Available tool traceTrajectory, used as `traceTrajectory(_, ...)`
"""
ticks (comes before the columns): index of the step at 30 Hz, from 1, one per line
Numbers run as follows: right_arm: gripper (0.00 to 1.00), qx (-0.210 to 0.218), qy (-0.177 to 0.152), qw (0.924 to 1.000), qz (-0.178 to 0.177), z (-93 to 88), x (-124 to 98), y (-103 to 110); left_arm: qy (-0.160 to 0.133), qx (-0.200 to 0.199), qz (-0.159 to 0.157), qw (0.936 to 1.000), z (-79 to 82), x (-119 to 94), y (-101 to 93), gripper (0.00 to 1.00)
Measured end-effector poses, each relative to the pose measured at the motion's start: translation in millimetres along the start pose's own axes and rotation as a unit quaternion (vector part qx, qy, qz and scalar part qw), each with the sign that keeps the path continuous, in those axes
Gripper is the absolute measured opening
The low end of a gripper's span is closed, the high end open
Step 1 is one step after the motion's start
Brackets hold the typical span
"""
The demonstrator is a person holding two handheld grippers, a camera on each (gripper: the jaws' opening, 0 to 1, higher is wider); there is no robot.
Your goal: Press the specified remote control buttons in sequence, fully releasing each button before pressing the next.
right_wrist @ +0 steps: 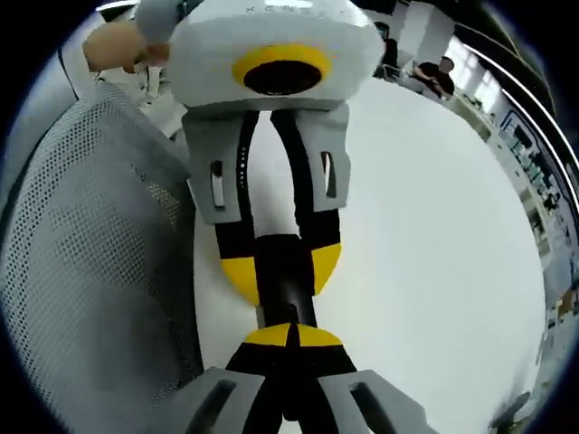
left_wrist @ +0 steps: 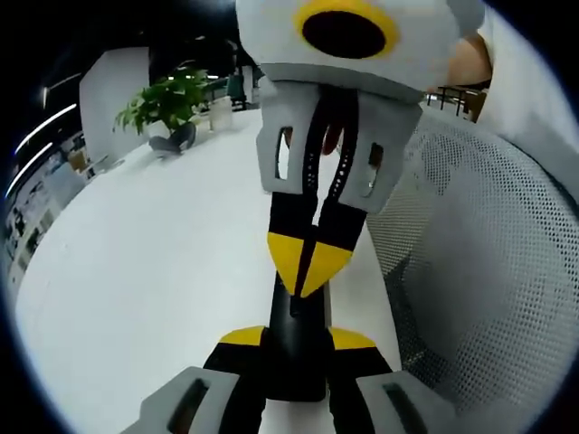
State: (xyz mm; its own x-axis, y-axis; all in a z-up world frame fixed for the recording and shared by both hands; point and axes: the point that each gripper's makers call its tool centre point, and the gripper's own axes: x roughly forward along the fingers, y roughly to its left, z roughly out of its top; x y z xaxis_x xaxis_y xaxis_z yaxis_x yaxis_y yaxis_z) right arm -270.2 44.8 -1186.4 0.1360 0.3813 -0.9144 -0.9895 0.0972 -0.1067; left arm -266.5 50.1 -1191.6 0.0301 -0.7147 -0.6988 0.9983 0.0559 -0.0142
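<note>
Item: black remote control (left_wrist: 297, 348), lying on white counter (left_wrist: 154, 280) beside mesh chair (left_wrist: 488, 262). My left gripper (left_wrist: 297, 362) pinches its near end; my right gripper (right_wrist: 288, 336), fingers pressed together, tips on its opposite end.

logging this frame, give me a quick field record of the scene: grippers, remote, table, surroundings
left gripper: jaws clamped on the sides of the remote's near end
right gripper: jaws shut, yellow tips pointed down onto the remote's top face
remote: black, slim, lying lengthwise between the two grippers
contact: tips appear to touch the remote; which button cannot be told
table: white, round-edged
mesh chair: grey, beside the table's edge
plant: green, at the table's far side
background: office space, seated people far off
</note>
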Motion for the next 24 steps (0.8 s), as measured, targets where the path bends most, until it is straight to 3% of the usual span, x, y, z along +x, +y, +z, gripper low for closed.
traceTrajectory(7,0.00,0.023,-0.018,0.9996,0.005,0.5,-0.8,-4.7,0.003,0.000,-0.001,1.0000,-0.3,0.1,-0.6,0.23)
traceTrajectory(10,0.00,0.047,-0.061,0.9968,0.023,11.2,0.5,-1.0,0.002,0.000,-0.001,1.0000,-0.4,-0.1,-0.8,0.23)
traceTrajectory(13,0.00,-0.002,-0.030,0.9994,0.016,7.8,2.0,-2.1,0.002,-0.002,0.000,1.0000,-0.5,-0.2,-0.8,0.23)
traceTrajectory(18,0.00,-0.020,-0.018,0.9995,0.013,7.6,3.1,-0.8,0.003,-0.001,-0.001,1.0000,-0.5,-0.1,-0.9,0.23)
traceTrajectory(24,0.00,-0.048,-0.006,0.9985,-0.025,7.1,4.4,-0.8,0.011,0.002,0.001,0.9999,-0.4,0.5,-0.8,0.23)
